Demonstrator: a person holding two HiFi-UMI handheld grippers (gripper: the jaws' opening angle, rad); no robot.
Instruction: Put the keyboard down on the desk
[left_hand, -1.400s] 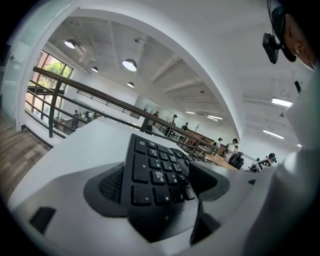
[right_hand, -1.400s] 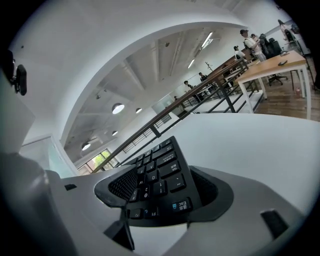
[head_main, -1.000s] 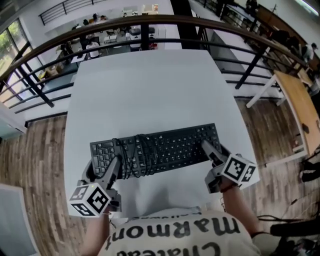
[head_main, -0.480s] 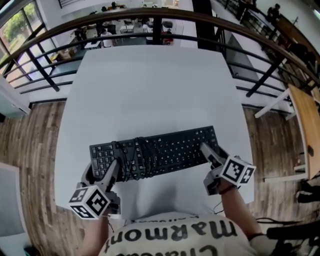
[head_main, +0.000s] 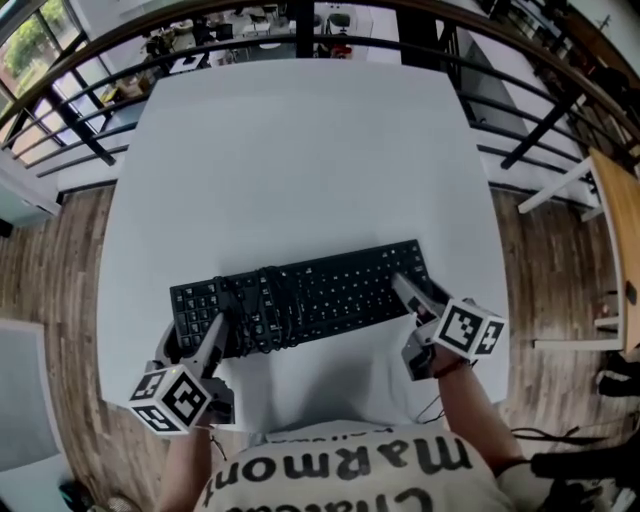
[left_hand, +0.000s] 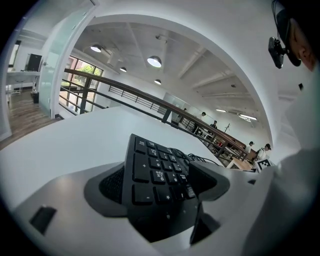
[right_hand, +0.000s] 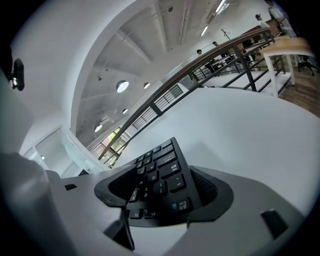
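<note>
A black keyboard (head_main: 310, 298) with its cable (head_main: 262, 312) coiled around the middle stretches across the near part of the white desk (head_main: 300, 150). My left gripper (head_main: 205, 338) is shut on its numpad end, my right gripper (head_main: 410, 293) on its other end. In the left gripper view the keyboard (left_hand: 155, 172) sits between both pads of the left gripper (left_hand: 160, 184). The right gripper view shows the Esc end of the keyboard (right_hand: 160, 180) clamped in the right gripper (right_hand: 162, 189). I cannot tell whether the keyboard touches the desk.
A dark railing (head_main: 520, 130) runs behind and to the right of the desk. A wooden table (head_main: 618, 215) stands at the far right over the wood floor (head_main: 50, 300). The person's printed shirt (head_main: 340, 470) fills the bottom edge.
Both grippers have sunk toward the desk with the keyboard between them, and its left end sits a little lower in the head view. The grip on both ends is unchanged.
</note>
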